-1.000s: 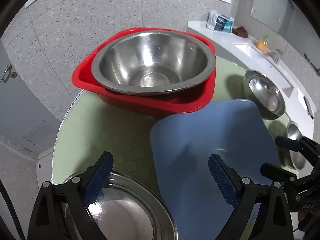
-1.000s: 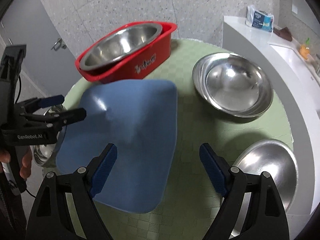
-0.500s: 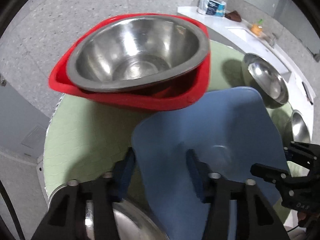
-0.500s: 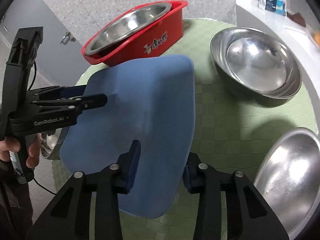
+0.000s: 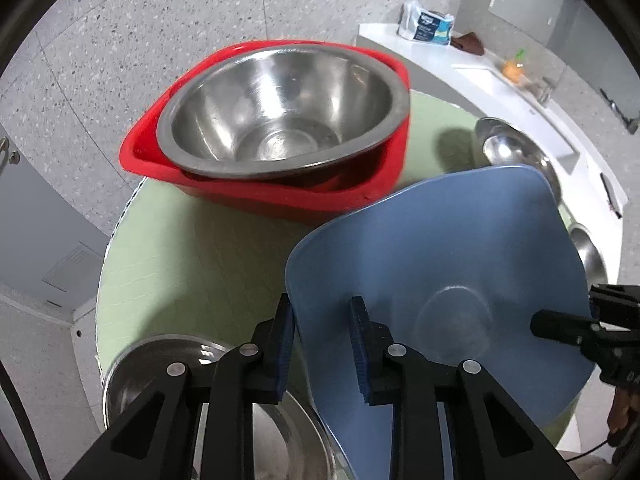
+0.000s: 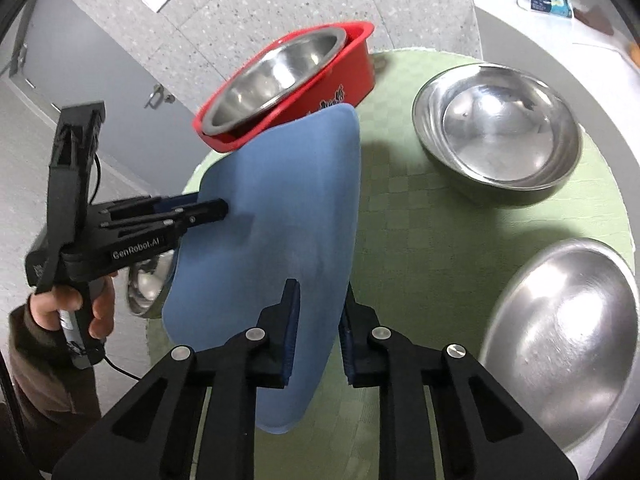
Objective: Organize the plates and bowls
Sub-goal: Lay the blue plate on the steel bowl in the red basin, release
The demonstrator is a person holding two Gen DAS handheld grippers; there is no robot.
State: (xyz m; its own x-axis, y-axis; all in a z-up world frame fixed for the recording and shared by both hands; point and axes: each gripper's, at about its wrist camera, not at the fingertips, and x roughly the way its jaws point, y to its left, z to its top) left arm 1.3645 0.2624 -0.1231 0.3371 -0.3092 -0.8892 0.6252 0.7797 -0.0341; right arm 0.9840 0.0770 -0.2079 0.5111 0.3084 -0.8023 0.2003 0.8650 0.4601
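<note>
A blue square plastic plate (image 5: 448, 264) (image 6: 280, 208) is held tilted above the green table, upside down. My left gripper (image 5: 322, 312) is shut on its near-left edge. My right gripper (image 6: 318, 300) is shut on its opposite edge; it also shows at the right of the left wrist view (image 5: 568, 328), and the left gripper shows in the right wrist view (image 6: 200, 212). A red plastic basin (image 5: 280, 196) (image 6: 344, 76) at the far side holds a steel bowl (image 5: 280, 120) (image 6: 276, 76).
A round table with a green cloth (image 5: 192, 248) (image 6: 420, 240) carries a steel bowl (image 6: 496, 132) at the right, an upturned steel bowl (image 6: 560, 328) at the near right, and another steel bowl (image 5: 168, 396) under my left gripper. A white counter (image 5: 500, 80) stands beyond the table.
Both grippers have closed from wide open onto opposite edges of the blue plate. The plate has been lifted off the table and tilted up.
</note>
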